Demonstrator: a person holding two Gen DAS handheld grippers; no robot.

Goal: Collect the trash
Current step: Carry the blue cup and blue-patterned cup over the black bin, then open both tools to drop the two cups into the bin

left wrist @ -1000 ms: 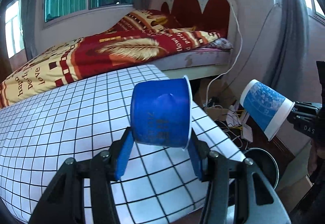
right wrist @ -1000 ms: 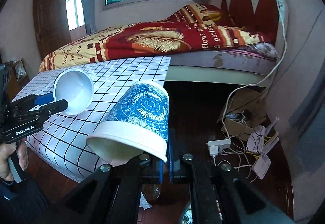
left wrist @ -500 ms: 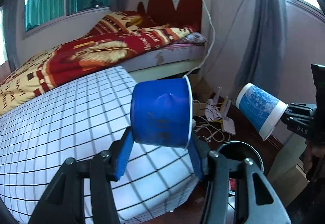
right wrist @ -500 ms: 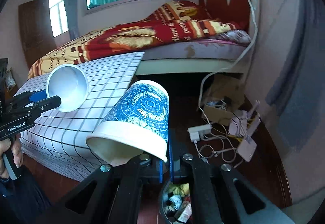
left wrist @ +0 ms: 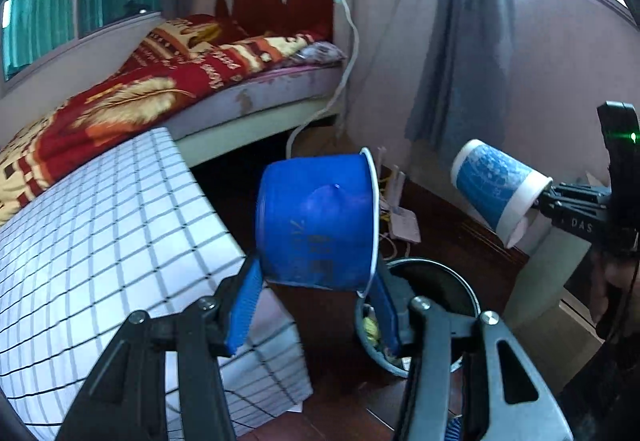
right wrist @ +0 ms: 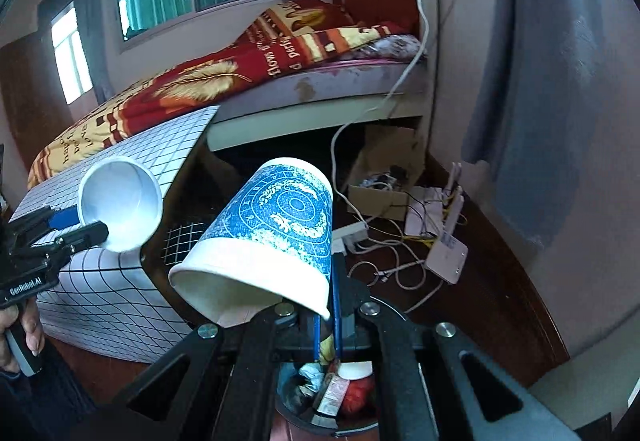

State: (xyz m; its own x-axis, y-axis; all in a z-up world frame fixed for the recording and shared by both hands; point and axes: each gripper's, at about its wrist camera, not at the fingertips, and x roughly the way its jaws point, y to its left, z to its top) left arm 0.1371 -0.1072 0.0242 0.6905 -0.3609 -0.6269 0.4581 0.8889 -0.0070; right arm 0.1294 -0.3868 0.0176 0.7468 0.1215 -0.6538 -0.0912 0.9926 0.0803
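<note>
My left gripper (left wrist: 312, 305) is shut on a plain blue paper cup (left wrist: 316, 221), held on its side above the floor beside the table edge; its white inside shows in the right wrist view (right wrist: 118, 205). My right gripper (right wrist: 328, 325) is shut on the rim of a blue patterned paper cup (right wrist: 276, 233), which also shows in the left wrist view (left wrist: 496, 189). A dark round trash bin (left wrist: 440, 281) stands on the floor below both cups; in the right wrist view it sits right under my right gripper, with trash inside (right wrist: 340, 389).
A table with a white grid cloth (left wrist: 100, 233) is at the left. A bed with a red and yellow blanket (right wrist: 224, 81) lies behind. Cables, a power strip and a router (right wrist: 444, 253) lie on the floor by the wall. A grey curtain (left wrist: 460, 41) hangs at the right.
Both grippers have swung right, away from the table, carrying their cups. The trash bin has come into fuller view below them, and the right gripper stands over it now.
</note>
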